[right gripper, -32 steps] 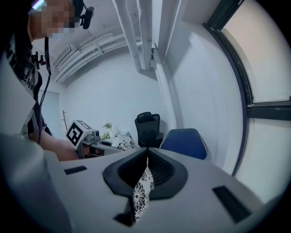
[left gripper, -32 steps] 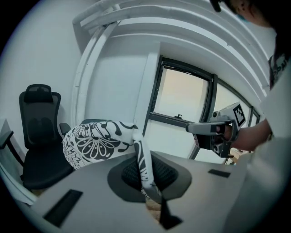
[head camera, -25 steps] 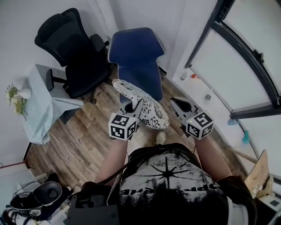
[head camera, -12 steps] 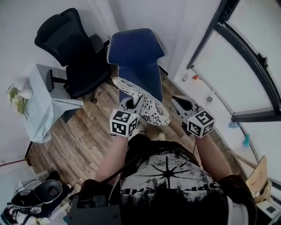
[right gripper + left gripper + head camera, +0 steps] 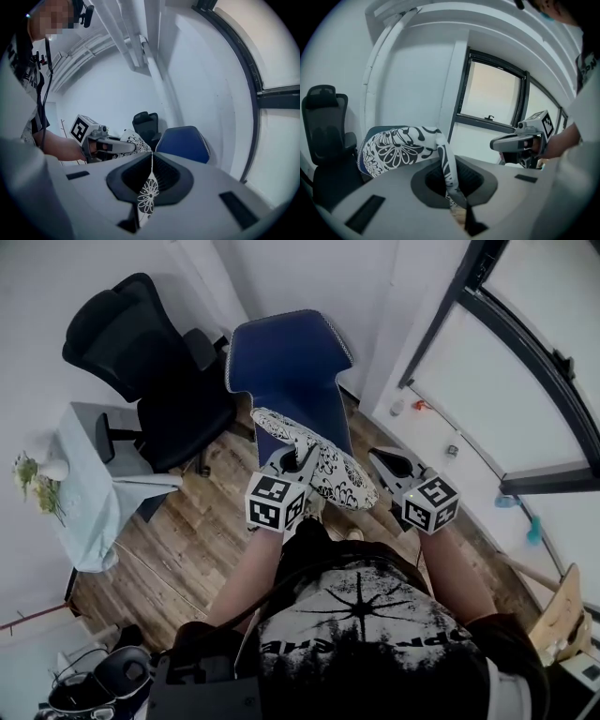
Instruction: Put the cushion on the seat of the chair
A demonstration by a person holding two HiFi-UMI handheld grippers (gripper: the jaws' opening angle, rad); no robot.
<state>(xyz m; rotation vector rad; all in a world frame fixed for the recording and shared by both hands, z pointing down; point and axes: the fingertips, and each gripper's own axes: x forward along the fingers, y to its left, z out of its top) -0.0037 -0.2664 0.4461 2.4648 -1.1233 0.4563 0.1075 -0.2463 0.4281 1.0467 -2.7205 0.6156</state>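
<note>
Left gripper point(image 5: 299, 462) is pinched nearly flat on a fold of the cushion point(image 5: 330, 474); in its own view the patterned cloth runs straight down into the closed jaws. Right gripper point(image 5: 379, 458) does the same farther along that near edge, with a flowered flap of cloth caught between its pads point(image 5: 146, 200). I judge the two pinches are set apart along one edge so the pad hangs spread between them rather than folding or swinging, and so I can carry it flat ahead of me.

That leaves the cushion in the air in front of my body, off the floor and not yet resting on anything. It lies roughly level, patterned face up. In the head view its long axis runs from the near right, by the right gripper, up and away to the left, and its far end points at the blue chair point(image 5: 292, 360). That far end sits over or just before the front of the seat point(image 5: 314, 418); I cannot tell whether it touches.

Beyond and to the left stands a black office chair point(image 5: 141, 357), with a cloth-covered table point(image 5: 89, 479) beside it. A dark-framed window point(image 5: 525, 381) fills the right side.
</note>
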